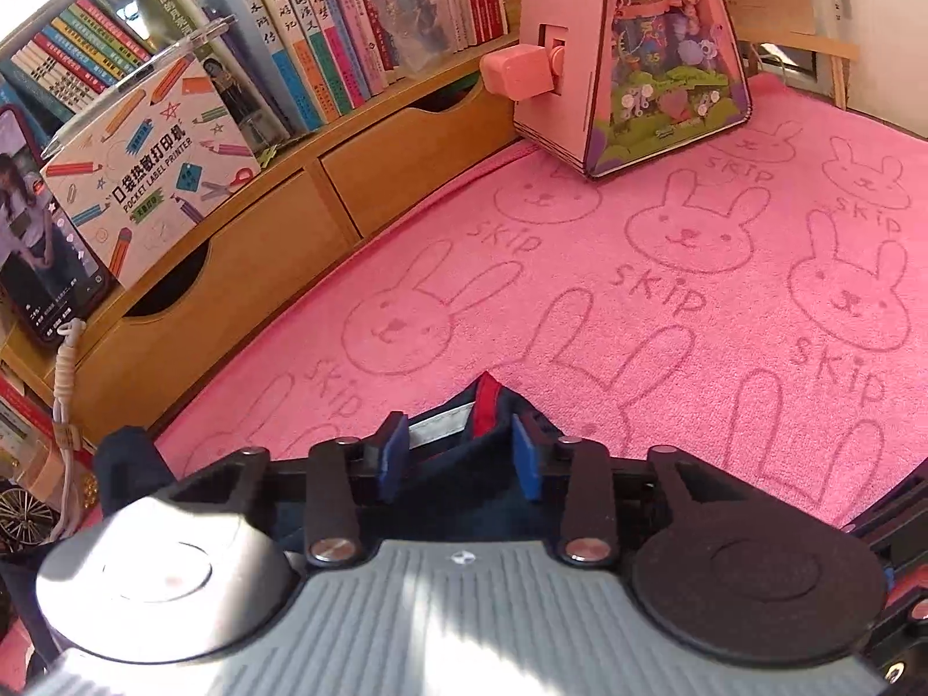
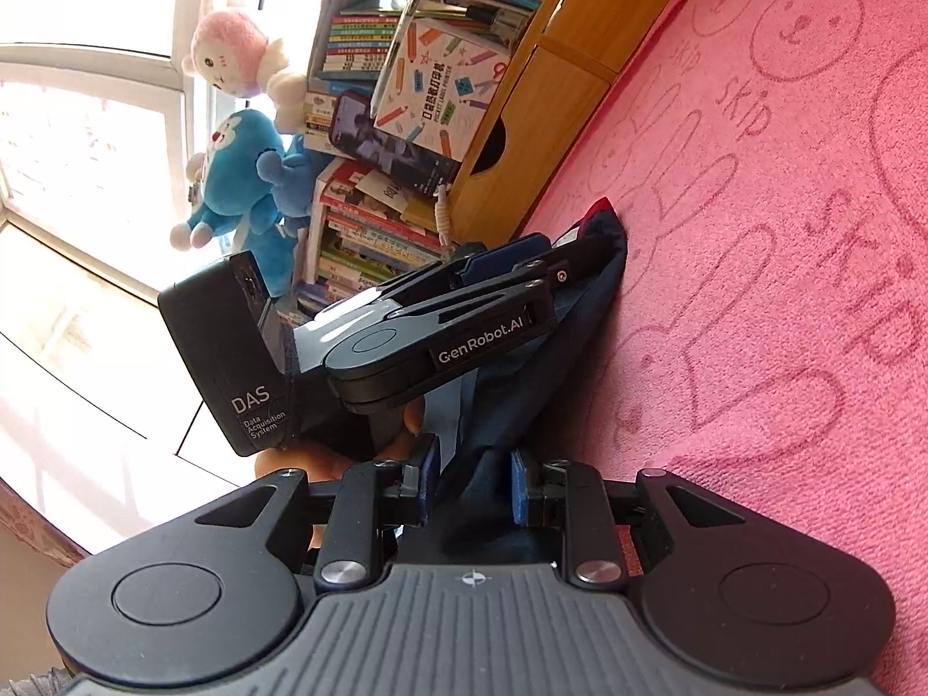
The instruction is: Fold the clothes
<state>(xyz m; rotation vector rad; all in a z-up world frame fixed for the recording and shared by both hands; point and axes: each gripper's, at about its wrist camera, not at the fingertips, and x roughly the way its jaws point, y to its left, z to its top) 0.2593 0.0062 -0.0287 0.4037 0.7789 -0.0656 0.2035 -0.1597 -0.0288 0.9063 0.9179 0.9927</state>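
A navy garment (image 1: 490, 406) with a red trim and a grey reflective strip sits bunched between the blue pads of my left gripper (image 1: 461, 455), which is shut on it; one corner pokes up past the fingertips. Seen from the right wrist, the same navy garment (image 2: 586, 313) hangs from my left gripper (image 2: 525, 261) down into my right gripper (image 2: 472, 484). The right gripper's pads press the cloth from both sides. A hand (image 2: 325, 464) holds the left gripper's handle. The cloth's lower part is hidden behind the gripper bodies.
A pink rabbit-print mat (image 1: 667, 301) covers the table. A wooden drawer unit (image 1: 272, 232) with books, a printer box (image 1: 145, 174) and a phone (image 1: 35, 232) runs along its far-left edge. A pink toy house (image 1: 626, 58) stands at the back. Plush toys (image 2: 238, 174) sit by the window.
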